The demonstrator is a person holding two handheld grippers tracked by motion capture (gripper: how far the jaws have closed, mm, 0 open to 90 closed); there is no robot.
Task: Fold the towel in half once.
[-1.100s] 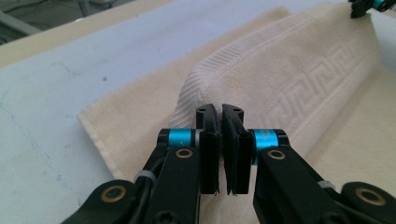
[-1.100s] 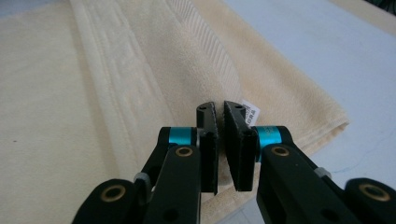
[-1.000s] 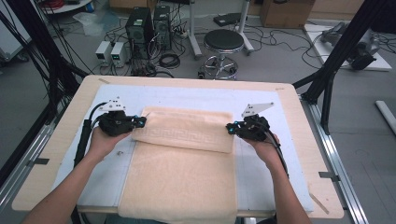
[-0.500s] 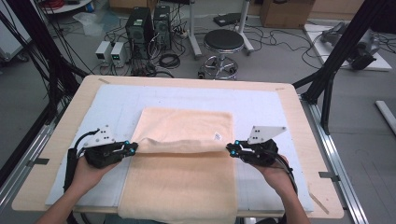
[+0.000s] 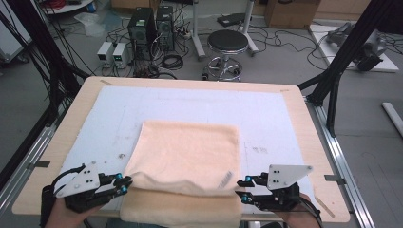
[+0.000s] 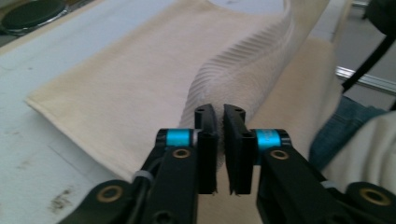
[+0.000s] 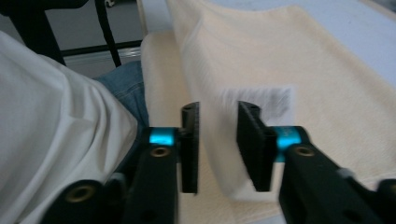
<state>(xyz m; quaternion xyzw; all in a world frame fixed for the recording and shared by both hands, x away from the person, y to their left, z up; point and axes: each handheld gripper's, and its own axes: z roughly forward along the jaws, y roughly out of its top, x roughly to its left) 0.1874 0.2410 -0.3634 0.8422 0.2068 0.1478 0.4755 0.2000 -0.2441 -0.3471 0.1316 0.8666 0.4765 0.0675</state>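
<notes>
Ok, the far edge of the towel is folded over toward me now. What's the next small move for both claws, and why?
Probably draw both claws straight back off the towel. The folded layer already lies near the table's front edge, and both have just been opening. The left claw shows a slim gap with the folded edge just beyond its tips. The right claw stands wider, with a corner of the towel loose between its jaws. Backing away should leave the fold undisturbed.

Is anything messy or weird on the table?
A bit: the folded towel isn't lined up. Its bottom layer sticks out past the top layer at the near edge and hangs over the table. Nothing looks spilled or torn.
</notes>
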